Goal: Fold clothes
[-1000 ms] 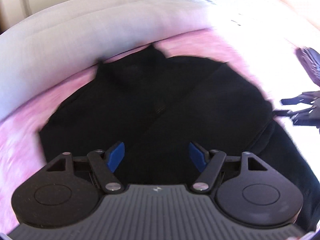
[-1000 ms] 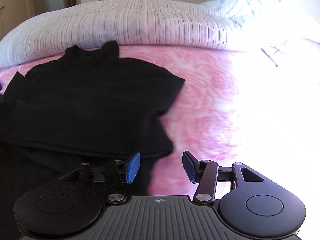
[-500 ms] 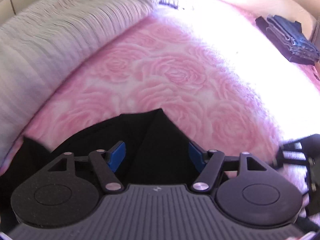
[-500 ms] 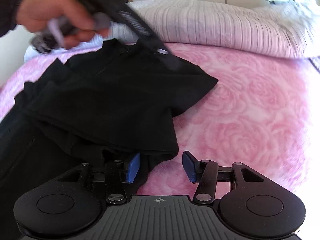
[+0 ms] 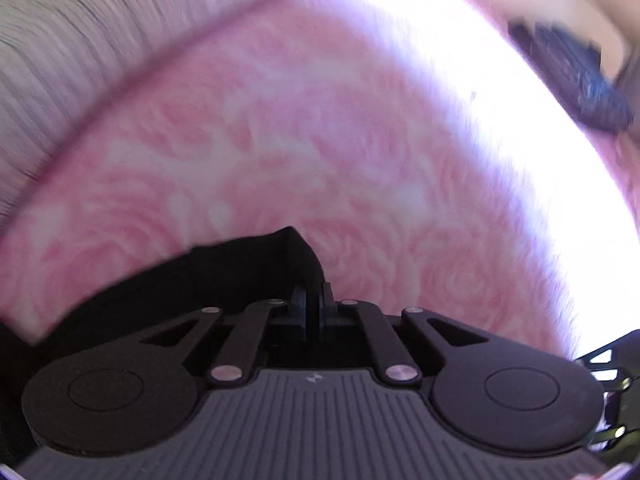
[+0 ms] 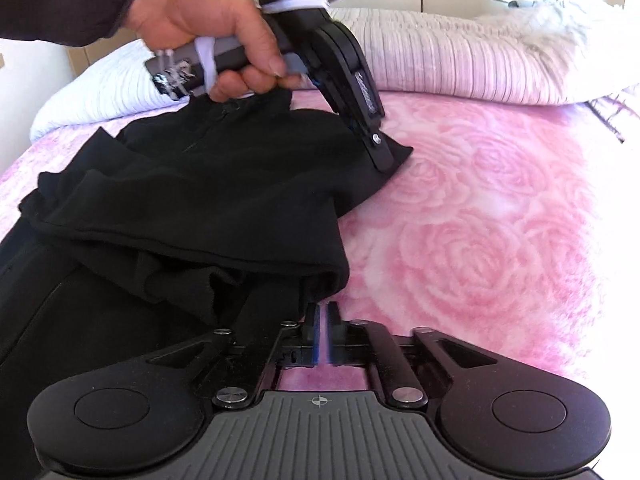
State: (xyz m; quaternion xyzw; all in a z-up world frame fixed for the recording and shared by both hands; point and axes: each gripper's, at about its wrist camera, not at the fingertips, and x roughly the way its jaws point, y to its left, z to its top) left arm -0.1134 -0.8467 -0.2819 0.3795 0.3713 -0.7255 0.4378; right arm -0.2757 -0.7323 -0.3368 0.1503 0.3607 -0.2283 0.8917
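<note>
A black garment (image 6: 200,192) lies rumpled and partly folded on a pink rose-patterned bedspread (image 6: 500,220). In the right wrist view a person's hand (image 6: 208,20) holds my left gripper (image 6: 386,162), which points down onto the garment's far right corner. In the left wrist view, my left gripper (image 5: 314,300) is shut on that corner of the black garment (image 5: 240,272). My right gripper (image 6: 323,310) sits at the near hem's corner. Its jaws are closing, with a thin light gap still between them. The cloth edge reaches its fingertips, and none shows in the gap.
A striped pale pillow (image 6: 460,64) runs along the back of the bed, in front of cream cupboard doors. A dark folded item (image 5: 572,76) lies far off at the upper right of the left wrist view. Bare pink bedspread stretches to the right of the garment.
My left gripper swept from over the middle of the garment to its right corner, dipped, and shut on the cloth. My right gripper's jaws narrowed from wide open to almost together at the hem.
</note>
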